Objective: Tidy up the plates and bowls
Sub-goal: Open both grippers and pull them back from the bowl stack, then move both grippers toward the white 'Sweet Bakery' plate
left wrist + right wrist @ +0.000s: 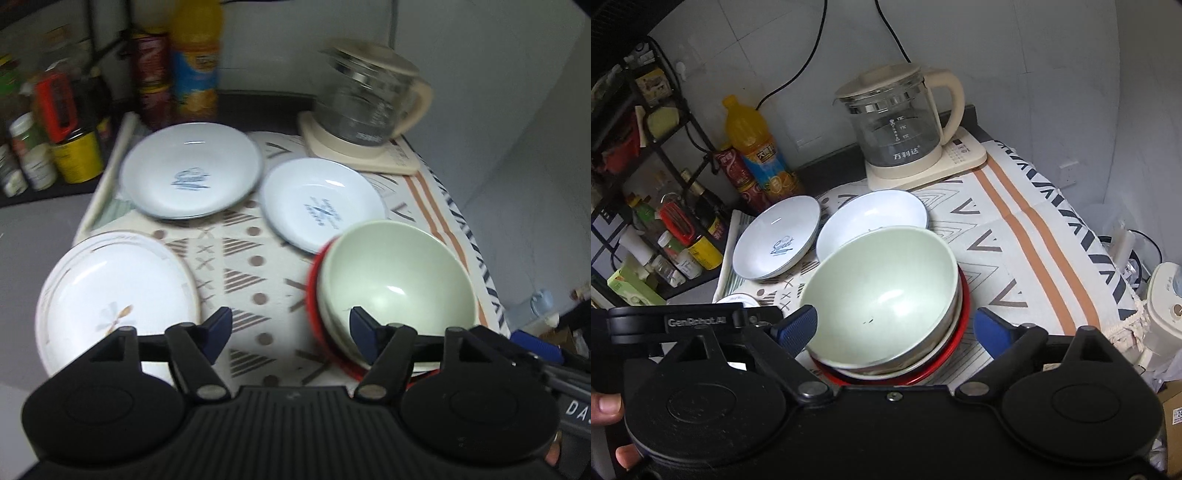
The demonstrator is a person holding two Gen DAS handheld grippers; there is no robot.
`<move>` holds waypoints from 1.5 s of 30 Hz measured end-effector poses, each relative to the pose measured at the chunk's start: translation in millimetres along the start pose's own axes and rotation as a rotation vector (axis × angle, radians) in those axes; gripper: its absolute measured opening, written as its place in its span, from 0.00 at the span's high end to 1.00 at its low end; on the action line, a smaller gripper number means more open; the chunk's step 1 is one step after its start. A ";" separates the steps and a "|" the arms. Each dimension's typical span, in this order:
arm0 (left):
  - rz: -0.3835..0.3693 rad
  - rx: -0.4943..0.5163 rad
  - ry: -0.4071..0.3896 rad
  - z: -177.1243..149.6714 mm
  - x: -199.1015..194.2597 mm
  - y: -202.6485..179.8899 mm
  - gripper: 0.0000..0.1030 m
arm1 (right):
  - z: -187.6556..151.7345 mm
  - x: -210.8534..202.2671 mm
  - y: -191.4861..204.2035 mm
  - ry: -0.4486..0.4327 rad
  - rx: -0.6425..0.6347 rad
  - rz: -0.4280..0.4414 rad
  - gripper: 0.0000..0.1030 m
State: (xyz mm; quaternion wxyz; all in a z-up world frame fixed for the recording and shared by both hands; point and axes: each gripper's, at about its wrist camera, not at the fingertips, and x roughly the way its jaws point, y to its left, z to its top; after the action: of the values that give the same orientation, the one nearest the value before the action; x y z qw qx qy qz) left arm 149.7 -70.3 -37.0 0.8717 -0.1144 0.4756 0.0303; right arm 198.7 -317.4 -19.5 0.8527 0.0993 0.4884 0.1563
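Risk first: stack of bowls [882, 295] noted uneven, green bowl [395, 280] sitting tilted atop a white one and a red one [962, 306]; likely to slide or topple if nudged by a finger during the next reach. Stack also close to the tabletop [1027, 236] edge at 5 o'clock in the right wrist view; a push could send it off.

Left gripper [291, 325]: fingers spread roughly two-thirds apart, nothing between them but patterned cloth. Right-hand finger [360, 325] overlapping the green bowl's near rim in the picture; contact cannot be confirmed. Stack at 2 o'clock from the fingers, floral plate [114, 295] at 10 o'clock, two white plates further off at 11 o'clock [192, 170] and 1 o'clock [321, 203].

Right gripper [895, 328]: fingers wide apart, holding nothing. Stack directly ahead at 12 o'clock, framed between both fingers, pads clear of the rims. Remaining plates still loose, not stacked.
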 end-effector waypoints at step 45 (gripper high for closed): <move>0.006 -0.036 0.062 10.8 5.1 196.1 0.19 | -29.4 71.3 166.4 0.037 -0.211 -0.004 0.00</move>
State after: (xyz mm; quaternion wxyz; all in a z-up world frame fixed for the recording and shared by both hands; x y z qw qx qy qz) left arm 129.6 122.6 -69.1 0.8542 -0.1298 0.5020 0.0378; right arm 178.8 -136.0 -37.9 0.8495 0.0049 0.4852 0.2072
